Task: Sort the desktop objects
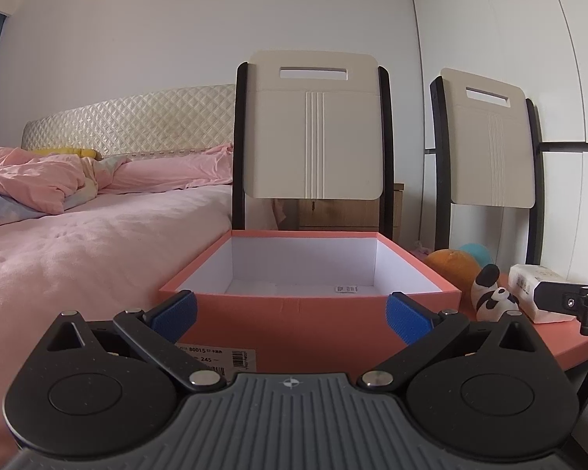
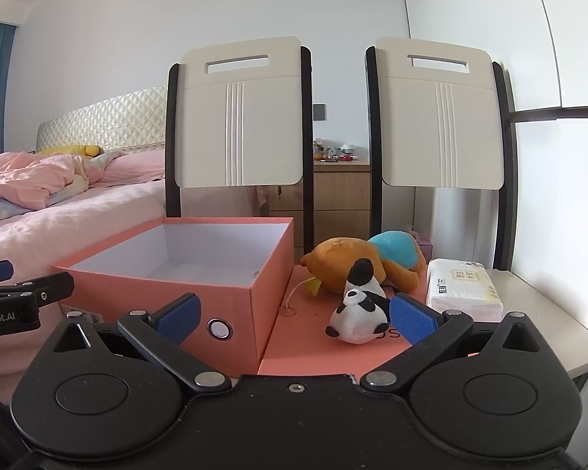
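I have the left gripper (image 1: 290,315) spread wide with nothing between its blue pads, squared up to the near wall of the box (image 1: 294,313). The right gripper (image 2: 296,313) is just as wide apart and also holds nothing; the panda toy (image 2: 358,315) sits just ahead of it, close to the right pad.

The box is salmon-pink card with a white inside, lidless and open at the top. From the left wrist view I see a small white barcode sticker low on its inner wall and a printed label on the outer wall facing me. From the right wrist view a metal-rimmed round eyelet shows on the side wall. It stands on a flat salmon-pink board (image 2: 321,352) that I take to be its lid, though I cannot tell for sure, and that rests on a pale table (image 2: 548,313).

To the right of the box lie the loose things. The panda is small, white with black ears, eye patches and limbs, lying on the board. Behind it, touching or nearly so, lies an orange-brown plush (image 2: 341,264) with a turquoise part (image 2: 398,248). Beside these, on the bare table, is a white tissue pack (image 2: 462,288) with yellow printing.

Two cream chair backs (image 2: 243,117) stand beyond the table, a bed (image 2: 58,196) with pink covers to the left.
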